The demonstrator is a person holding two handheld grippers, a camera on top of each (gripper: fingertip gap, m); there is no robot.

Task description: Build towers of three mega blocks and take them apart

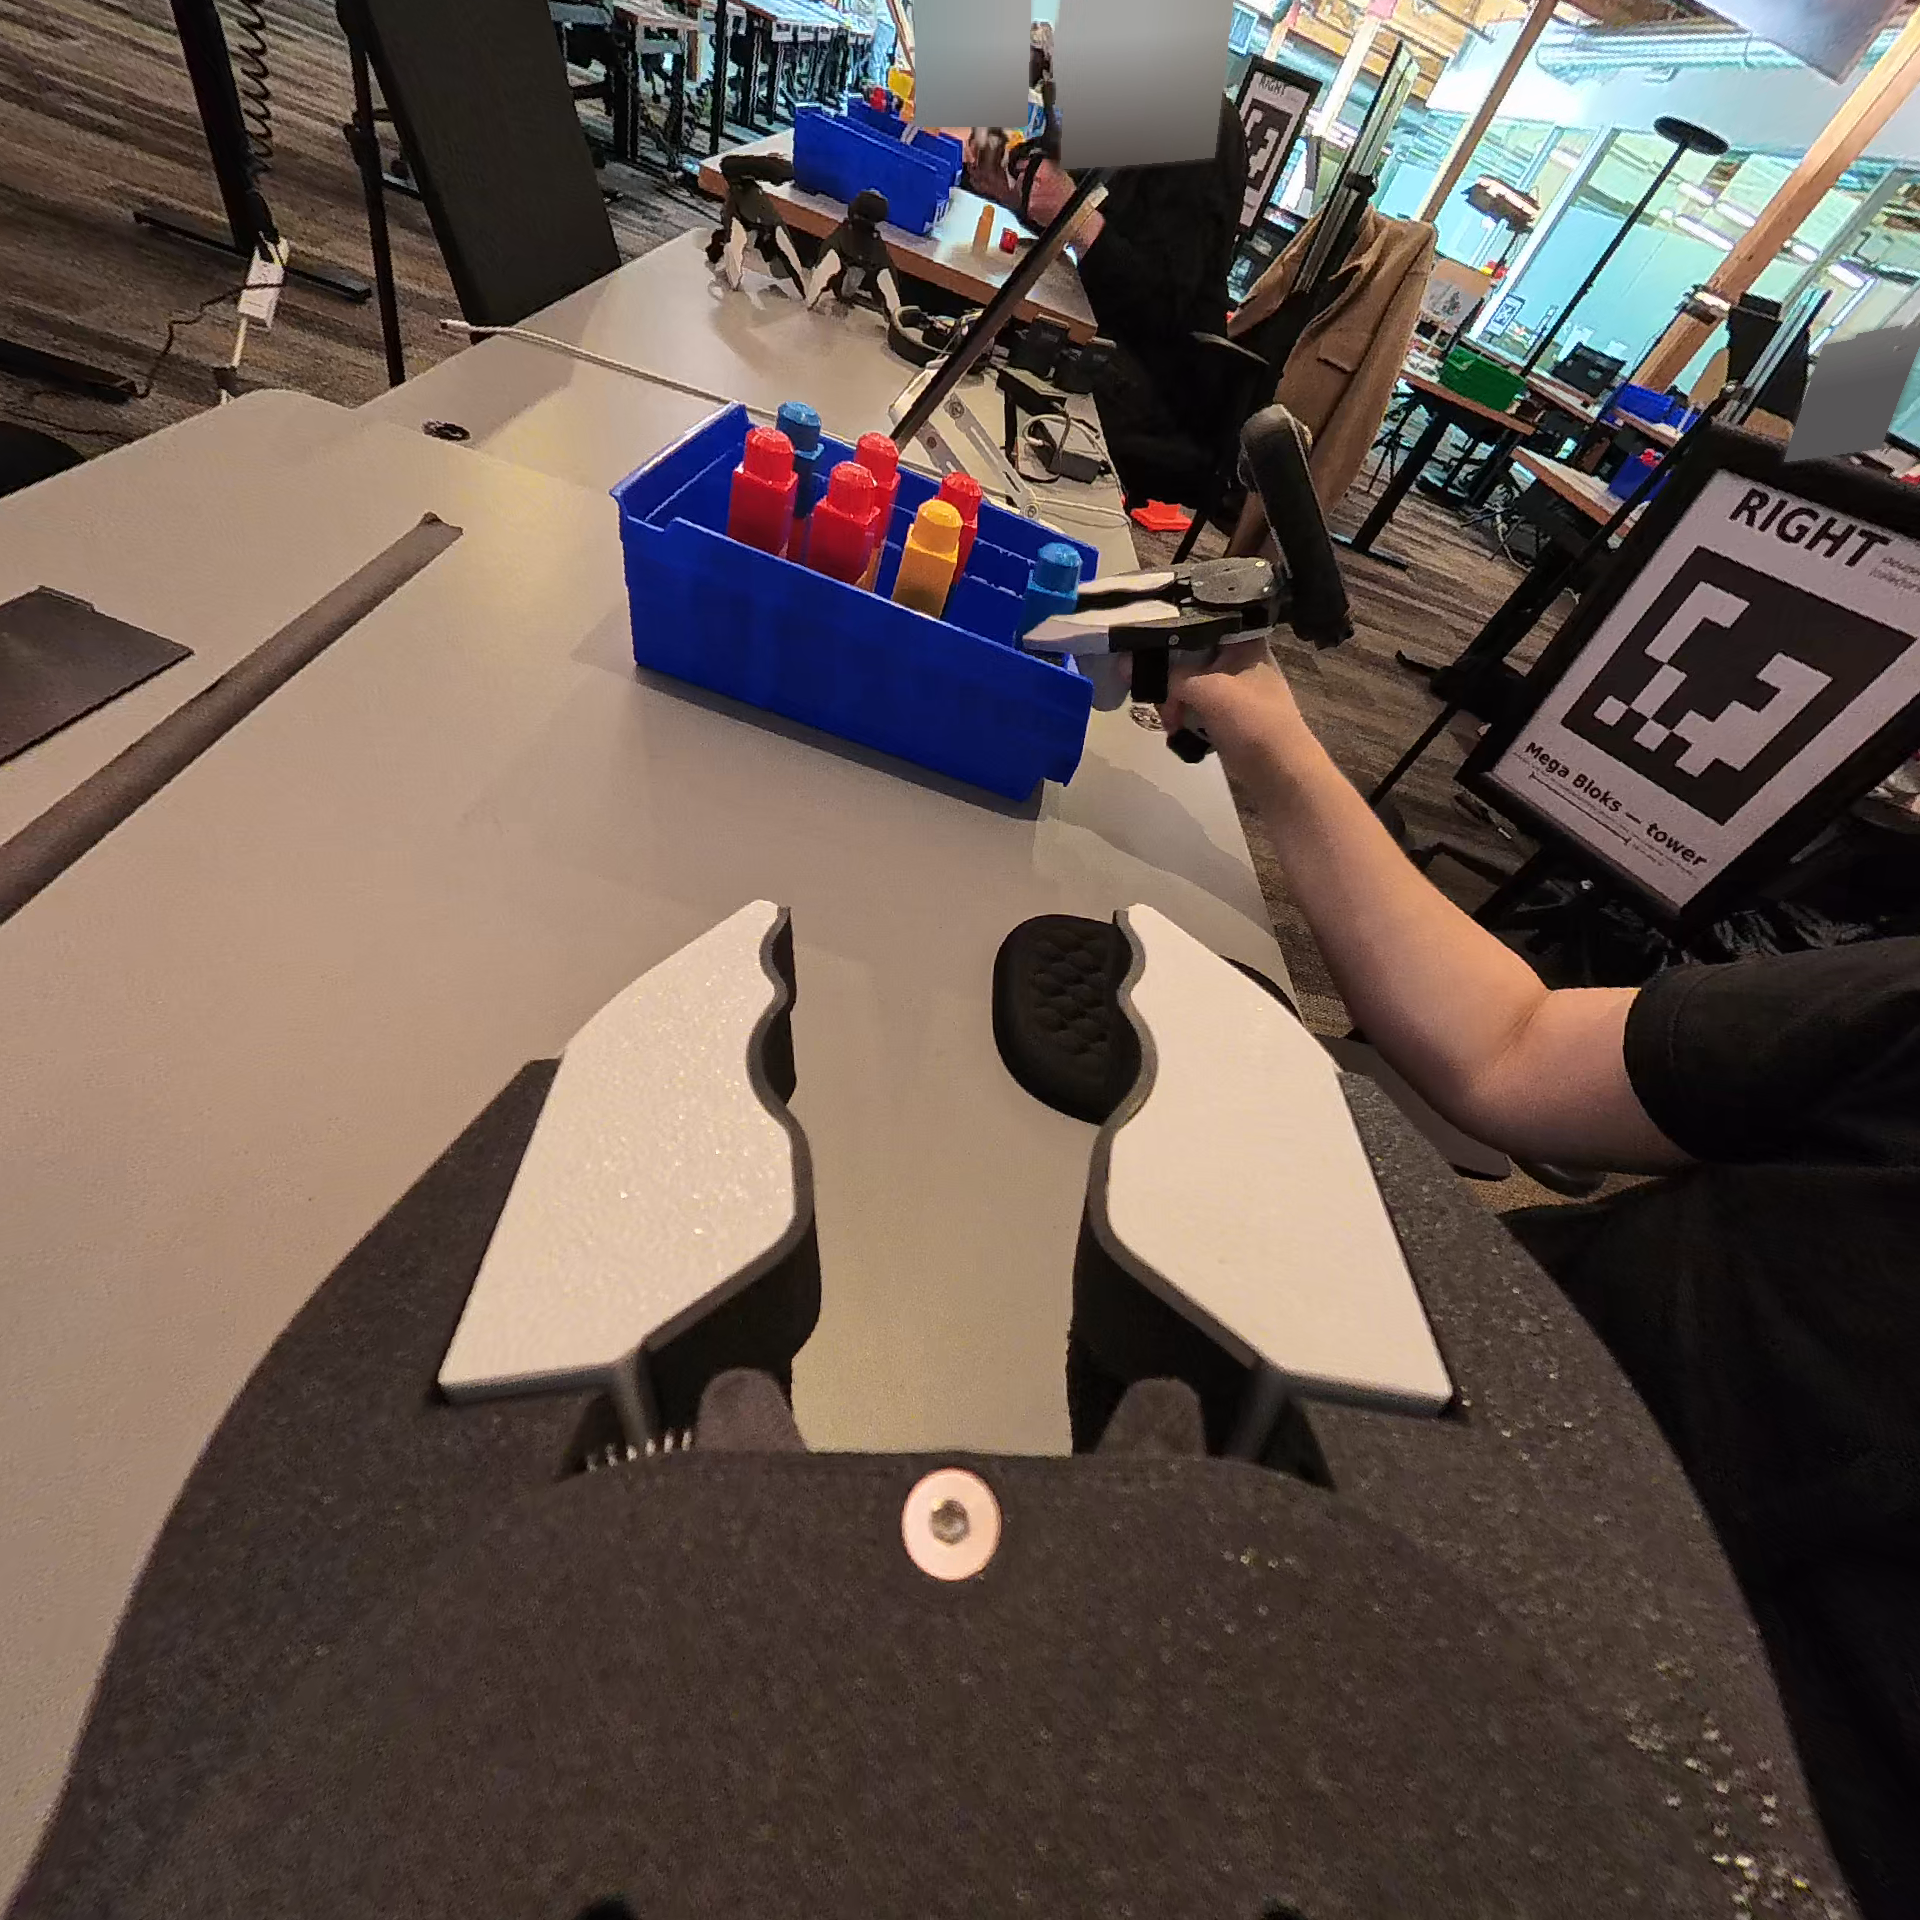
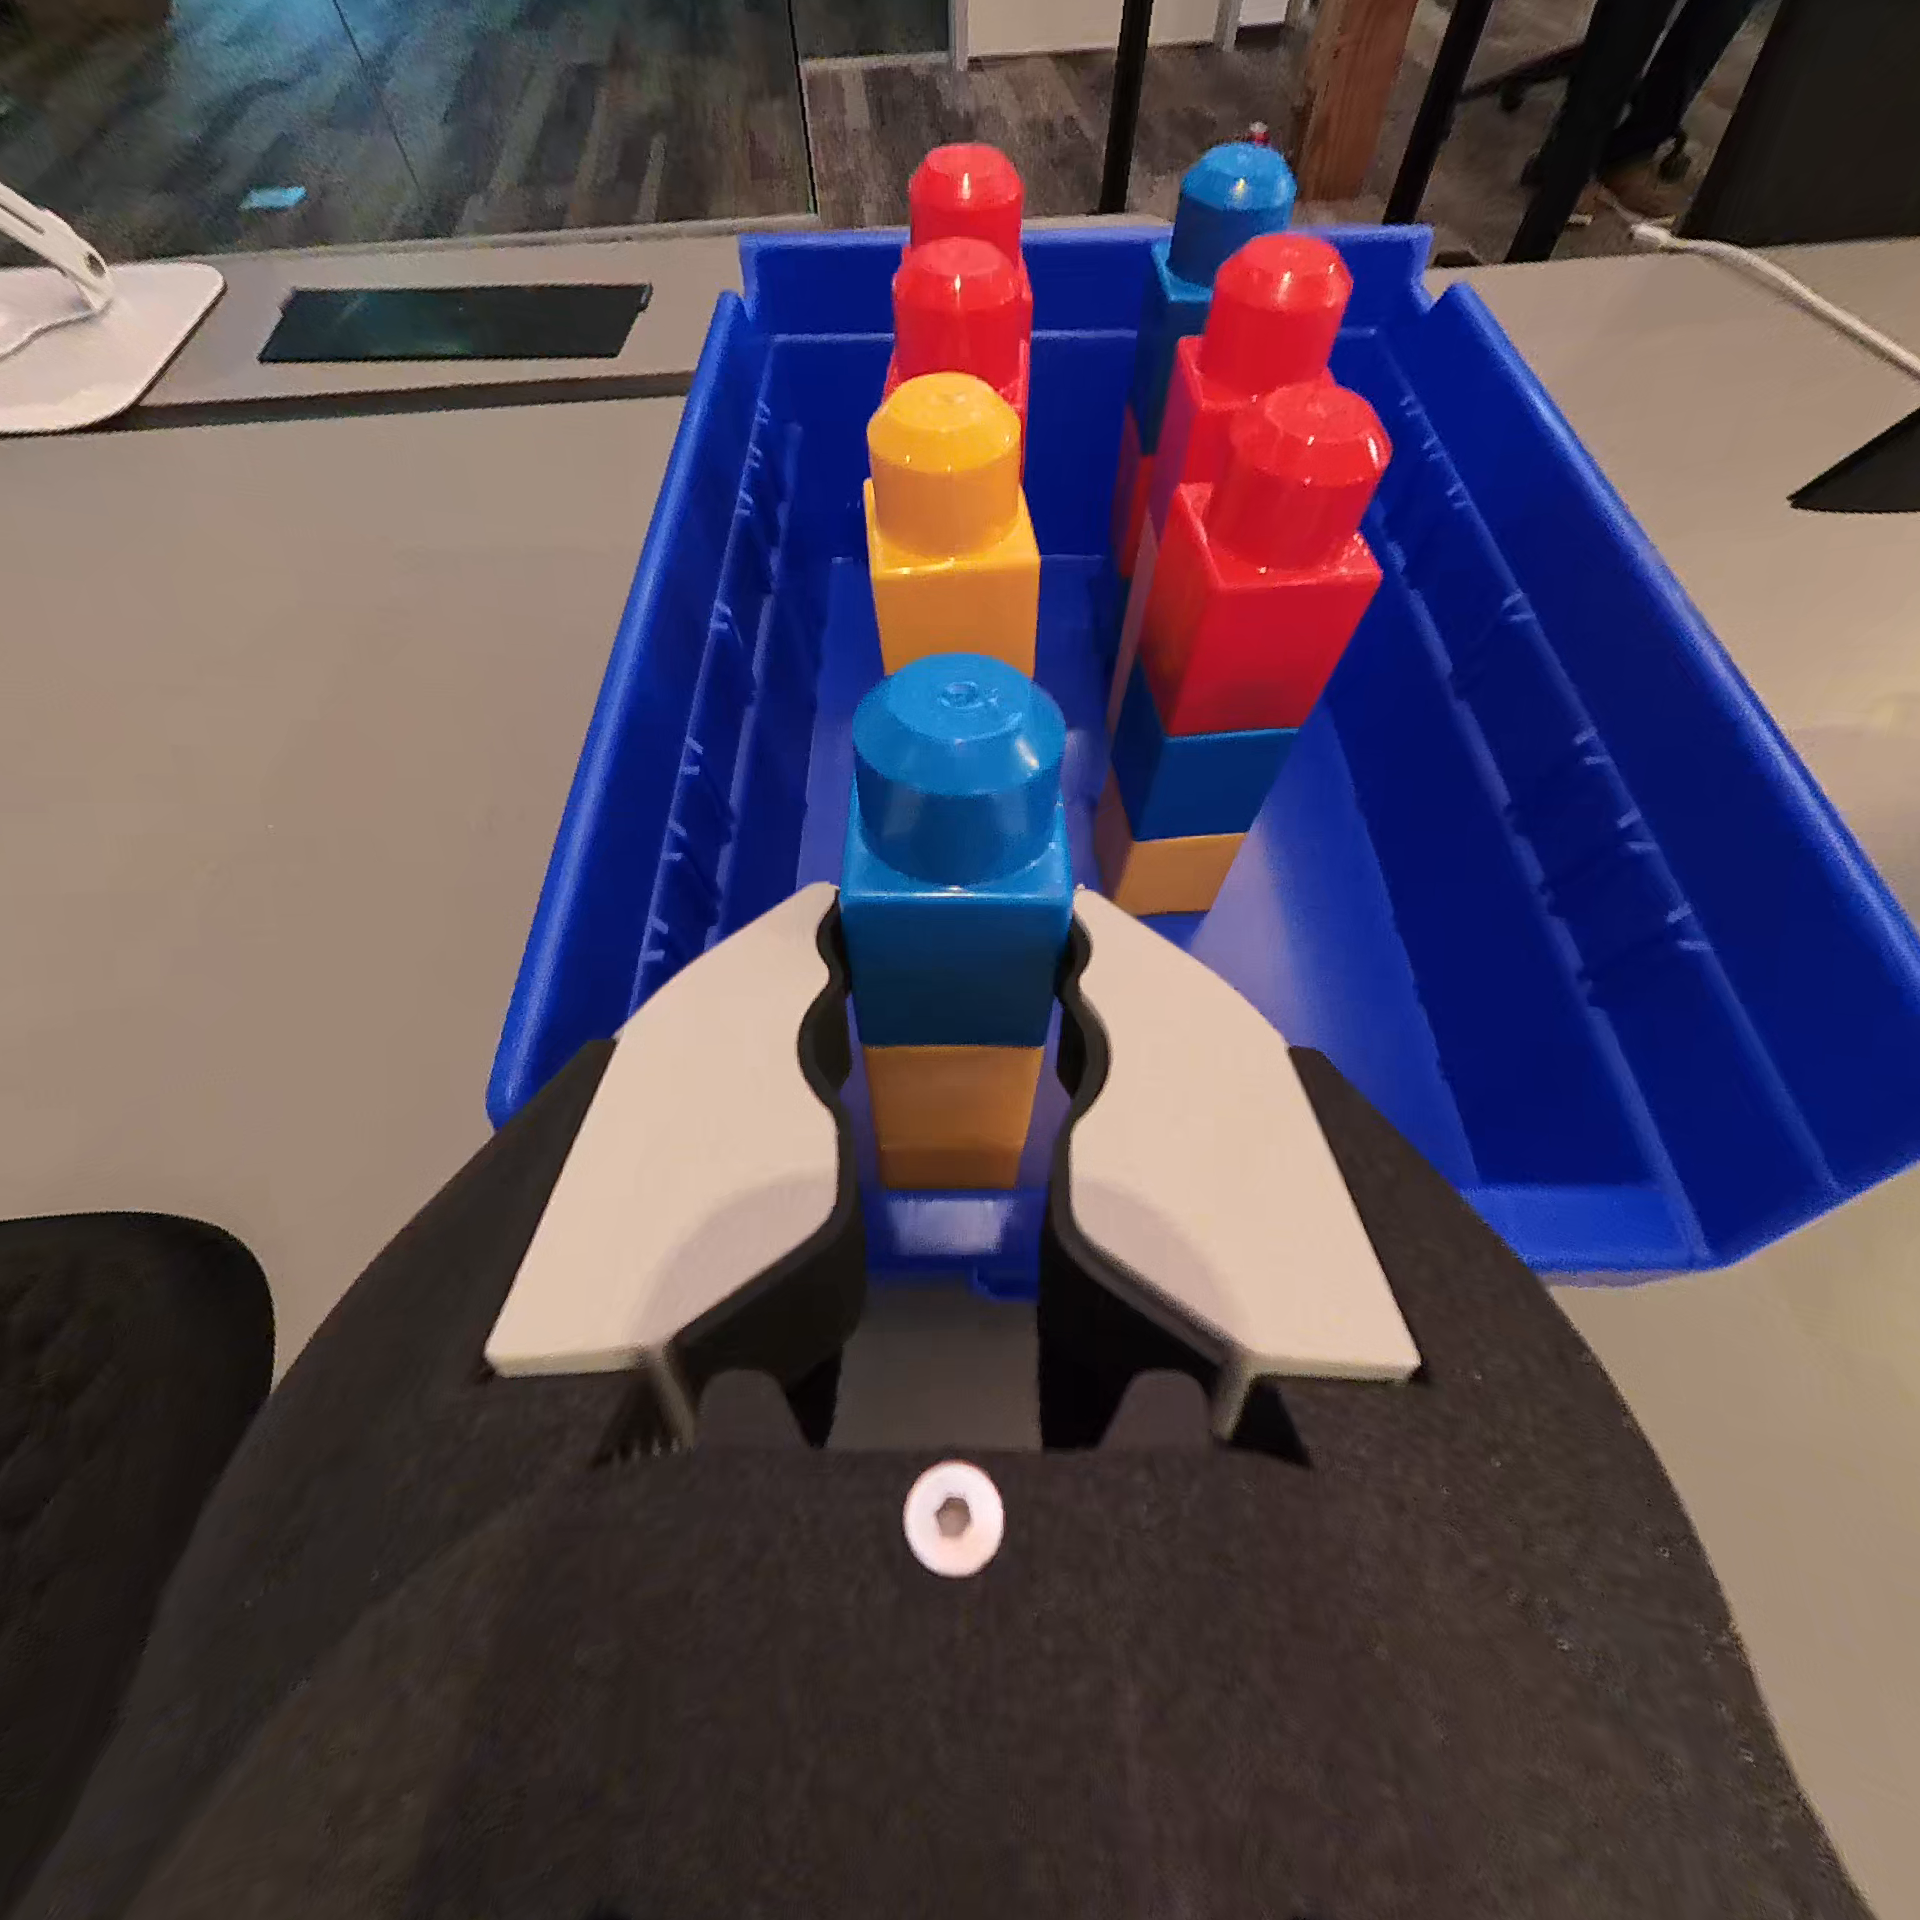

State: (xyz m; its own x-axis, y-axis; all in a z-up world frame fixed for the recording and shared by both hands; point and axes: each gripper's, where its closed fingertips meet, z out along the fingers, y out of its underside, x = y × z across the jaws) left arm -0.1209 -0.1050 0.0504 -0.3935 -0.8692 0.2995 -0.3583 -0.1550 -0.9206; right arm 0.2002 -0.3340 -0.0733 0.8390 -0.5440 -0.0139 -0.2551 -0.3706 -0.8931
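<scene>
While my left tongs [image 1: 961, 1023] hover spread and empty over the bare grey tabletop [image 1: 416, 935], my right tongs [image 2: 956, 971] pinch the blue top block [image 2: 956, 914] of the nearest tower. Both fingertips [image 2: 769, 966] press against that block's sides. It sits on an orange block [image 2: 951, 1112], and I can't tell whether a third block lies under that; the bin's front wall and the tongs hide the base.

That tower stands at the near end of the blue bin [image 2: 1558, 935], on its left side. Behind it in the same row: an orange-topped tower [image 2: 951, 540], then two red-topped ones [image 2: 961, 312]. To the right, a red-blue-orange tower [image 2: 1236, 665] stands upright just beside the held one, not touching it. Behind that are another red-topped tower [image 2: 1262, 343] and a blue-topped one [image 2: 1226, 218] at the far end.

From the left wrist view, the bin [image 1: 831, 665] sits well ahead of my left tongs near the tabletop's right edge, and the right tongs [image 1: 1049, 629] reach into its right end at the blue block [image 1: 1055, 582]. A black padded armrest [image 1: 1049, 1018] shows just past my left fingertips. Farther off, a placard with a black-and-white marker [image 1: 1704, 686] stands on the floor to the right.
</scene>
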